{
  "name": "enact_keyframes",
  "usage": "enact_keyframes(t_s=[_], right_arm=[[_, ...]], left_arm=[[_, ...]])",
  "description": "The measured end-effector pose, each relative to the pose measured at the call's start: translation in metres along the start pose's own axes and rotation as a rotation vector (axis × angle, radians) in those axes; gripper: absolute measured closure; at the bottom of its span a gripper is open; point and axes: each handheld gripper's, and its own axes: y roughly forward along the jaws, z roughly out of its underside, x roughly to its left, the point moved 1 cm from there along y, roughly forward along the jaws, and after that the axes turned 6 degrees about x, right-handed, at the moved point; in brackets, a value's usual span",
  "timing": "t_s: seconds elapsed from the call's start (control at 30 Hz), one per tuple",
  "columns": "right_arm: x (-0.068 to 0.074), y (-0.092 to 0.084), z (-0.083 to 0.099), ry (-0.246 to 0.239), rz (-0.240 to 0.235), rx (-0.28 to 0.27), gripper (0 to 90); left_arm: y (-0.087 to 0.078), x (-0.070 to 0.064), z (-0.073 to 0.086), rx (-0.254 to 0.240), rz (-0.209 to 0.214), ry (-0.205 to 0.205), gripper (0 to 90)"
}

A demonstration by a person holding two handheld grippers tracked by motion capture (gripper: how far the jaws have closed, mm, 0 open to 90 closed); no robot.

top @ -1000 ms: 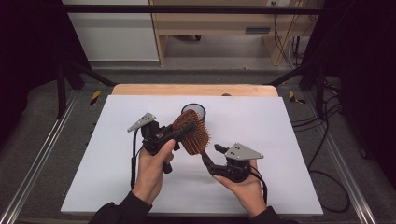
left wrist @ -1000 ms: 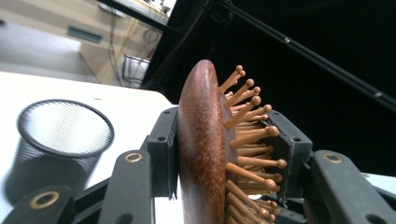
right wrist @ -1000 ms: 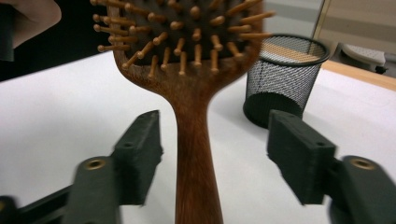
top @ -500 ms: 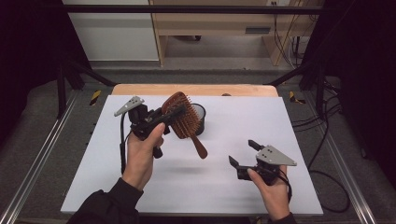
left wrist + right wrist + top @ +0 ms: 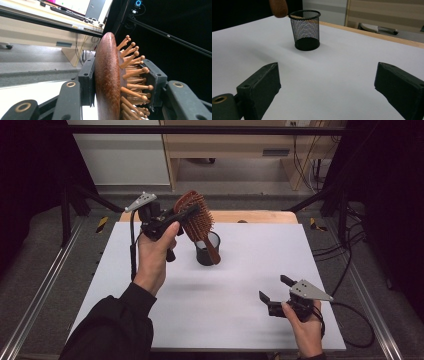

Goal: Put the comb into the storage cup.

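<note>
Wooden paddle hairbrush lifted above a mesh cup, right gripper apart and empty.

Nearest, the right gripper [image 5: 272,292] hovers low over the white table sheet [image 5: 225,310], its jaws having just been opening, now wide with nothing between them. Farther off, the left gripper [image 5: 182,215] clamps the brown wooden paddle hairbrush with ball-tipped wooden bristles [image 5: 197,222], handle slanting down at the black wire-mesh cup [image 5: 207,249]. The left gripper view shows one pad on the brush's smooth back, one among bristles [image 5: 132,72]. Beyond the table stand a wooden bench [image 5: 235,145] and cables.
</note>
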Motion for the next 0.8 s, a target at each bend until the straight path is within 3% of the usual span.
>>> enact_keyframes(t_s=[0.17, 0.67, 0.8], right_arm=[[0.000, 0.000, -0.001, 0.009, -0.005, -0.018, 6.1], [-0.002, 0.001, 0.000, 0.026, -0.022, -0.031, 6.0], [-0.001, 0.002, -0.001, 0.037, -0.034, -0.037, 5.9]], left_arm=[[0.005, 0.009, -0.009, -0.002, -0.032, 0.026, 51.7], [0.024, 0.036, -0.017, -0.058, -0.056, -0.055, 51.6], [0.033, 0.038, -0.018, -0.031, -0.081, -0.003, 51.6]])
